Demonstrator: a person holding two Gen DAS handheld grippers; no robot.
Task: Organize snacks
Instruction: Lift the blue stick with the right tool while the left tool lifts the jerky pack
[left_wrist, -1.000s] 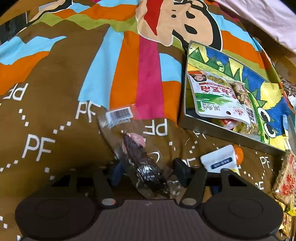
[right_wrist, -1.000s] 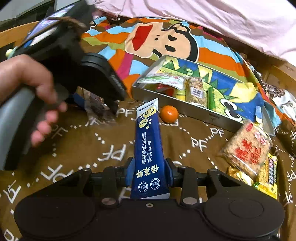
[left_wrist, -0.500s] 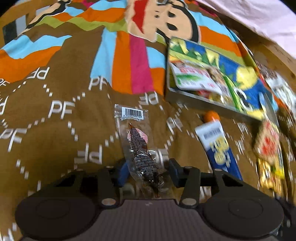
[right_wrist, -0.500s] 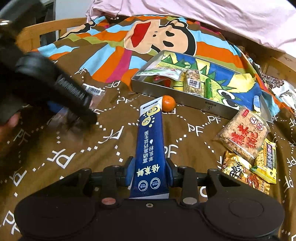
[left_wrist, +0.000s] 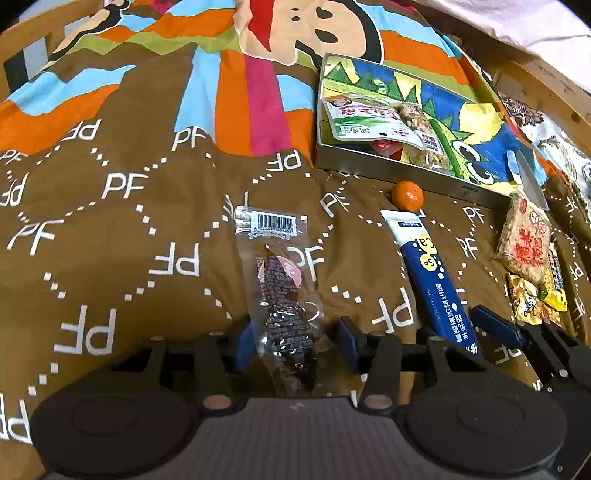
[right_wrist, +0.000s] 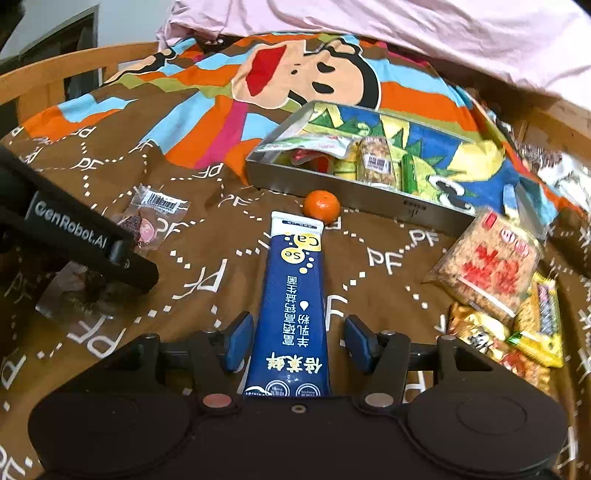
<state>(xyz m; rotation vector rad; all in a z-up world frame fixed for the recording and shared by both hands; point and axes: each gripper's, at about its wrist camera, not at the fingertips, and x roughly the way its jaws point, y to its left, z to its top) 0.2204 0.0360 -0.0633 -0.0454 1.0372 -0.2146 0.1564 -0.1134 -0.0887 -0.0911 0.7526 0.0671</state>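
Since a second ago the right gripper (right_wrist: 297, 341) has let go: its jaws are opening, clear of the blue tube (right_wrist: 291, 306) lying between them on the bedspread (right_wrist: 110, 184). Left gripper (left_wrist: 295, 341), jaws spread, straddles the clear packet (left_wrist: 280, 288). Nearby: orange (right_wrist: 321, 204), tray (right_wrist: 354, 194).

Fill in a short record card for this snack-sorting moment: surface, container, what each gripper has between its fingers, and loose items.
surface: patterned blanket
container: metal tin, some snack packets already inside
left gripper: clear packet of dark snack between its fingers, pads not pressing
right gripper: jaws opening, blue sachet lying between them
loose items: small orange at the sachet's far end; rice cracker packet and yellow packets to the right
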